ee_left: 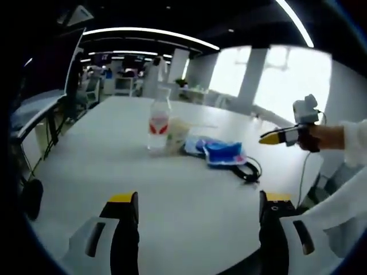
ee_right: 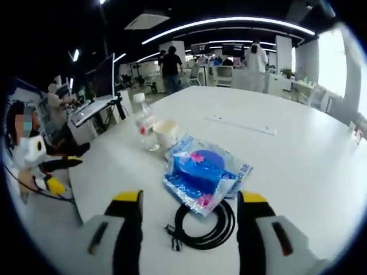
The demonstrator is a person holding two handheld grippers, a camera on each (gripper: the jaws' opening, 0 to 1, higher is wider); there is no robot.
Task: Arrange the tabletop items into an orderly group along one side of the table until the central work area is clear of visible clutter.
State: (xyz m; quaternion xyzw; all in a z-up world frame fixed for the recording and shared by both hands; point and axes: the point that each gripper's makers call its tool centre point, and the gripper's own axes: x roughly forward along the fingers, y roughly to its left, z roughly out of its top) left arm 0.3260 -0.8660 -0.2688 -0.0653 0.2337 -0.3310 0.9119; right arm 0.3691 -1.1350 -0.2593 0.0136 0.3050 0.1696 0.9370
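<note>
Right gripper (ee_right: 186, 229) is nearer — jaws spread, empty, with the coiled black cable (ee_right: 200, 226) lying between them, touching the blue packet (ee_right: 203, 175) just ahead. Bottle (ee_right: 145, 127) and cup (ee_right: 166, 133) stand further on. Left gripper (ee_left: 198, 229) also spread, hanging well back from the cluster.

A large dark monitor (ee_right: 106, 73) is standing on a stand in an open-plan office, seen in the right gripper view. A slanted tray (ee_right: 90, 110) is sitting just below the monitor. A seated person (ee_right: 54, 100) is working to the monitor's left. To the monitor's right, a person in dark clothes (ee_right: 171, 69) is standing, back turned. Farther right of the monitor, a person in white (ee_right: 257, 57) is standing among desks. Curved ceiling light strips (ee_right: 229, 23) are glowing above the monitor. Bright windows (ee_right: 338, 63) are letting in daylight far to the monitor's right.
</note>
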